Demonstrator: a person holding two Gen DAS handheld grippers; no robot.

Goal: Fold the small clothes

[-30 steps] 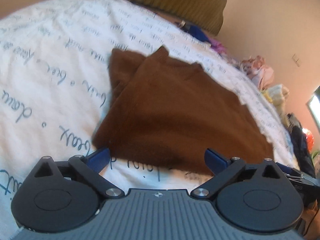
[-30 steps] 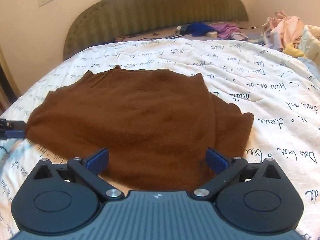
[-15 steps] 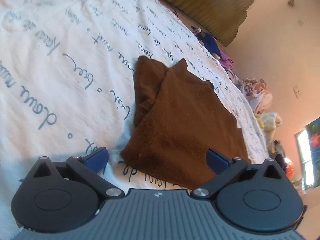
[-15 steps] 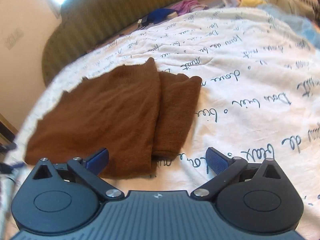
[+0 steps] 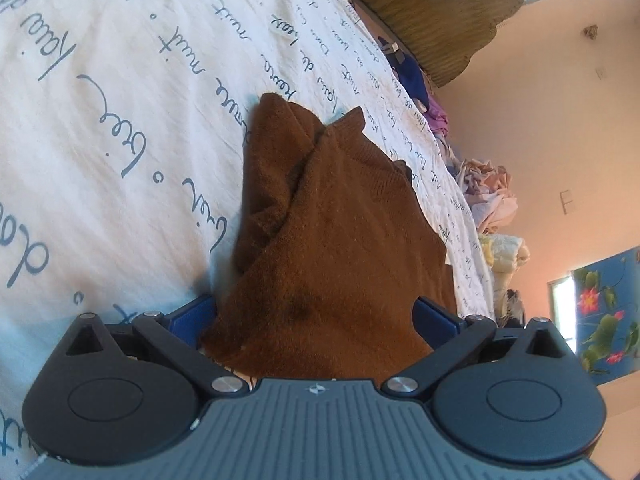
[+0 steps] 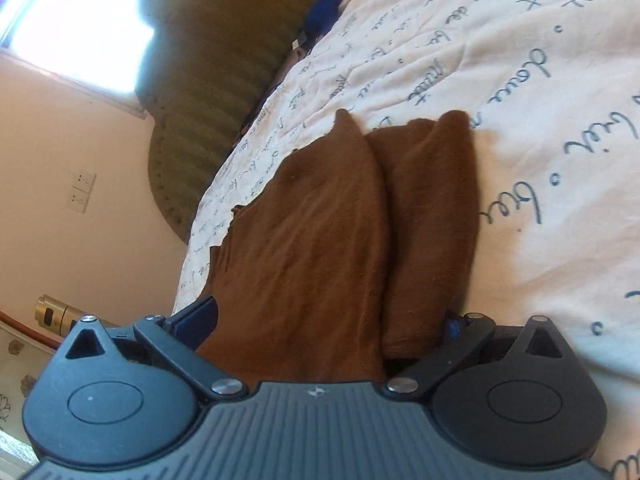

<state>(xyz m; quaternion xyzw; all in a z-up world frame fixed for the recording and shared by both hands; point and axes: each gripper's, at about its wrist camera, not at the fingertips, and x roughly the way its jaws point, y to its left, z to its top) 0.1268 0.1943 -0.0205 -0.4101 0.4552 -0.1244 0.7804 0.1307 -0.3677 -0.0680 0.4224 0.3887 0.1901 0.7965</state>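
Both claws stand spread wide, each with the near edge of the brown garment [image 5: 344, 240] between its blue fingers. At the left claw [image 5: 316, 316], the left finger [image 5: 192, 314] sits just beside the cloth's folded corner and the right finger [image 5: 434, 314] touches its other side; neither is pressed onto the fabric. Left of this claw stretches the bed sheet [image 5: 120, 120], white with dark blue handwriting print. Ahead, the garment lies folded with a sleeve doubled along its left side. Far ahead is an olive ribbed headboard [image 5: 432, 4], and to the right a heap of pale clothes [image 5: 492, 184], a peach wall and a blue floral panel [image 5: 604, 312].

At the right claw [image 6: 328, 320], a wall with sockets [image 6: 82, 192] and a bright window [image 6: 76, 20] lie to the left, the garment straight ahead, its folded sleeve toward the right finger, which is mostly hidden by cloth, and printed sheet to the right.
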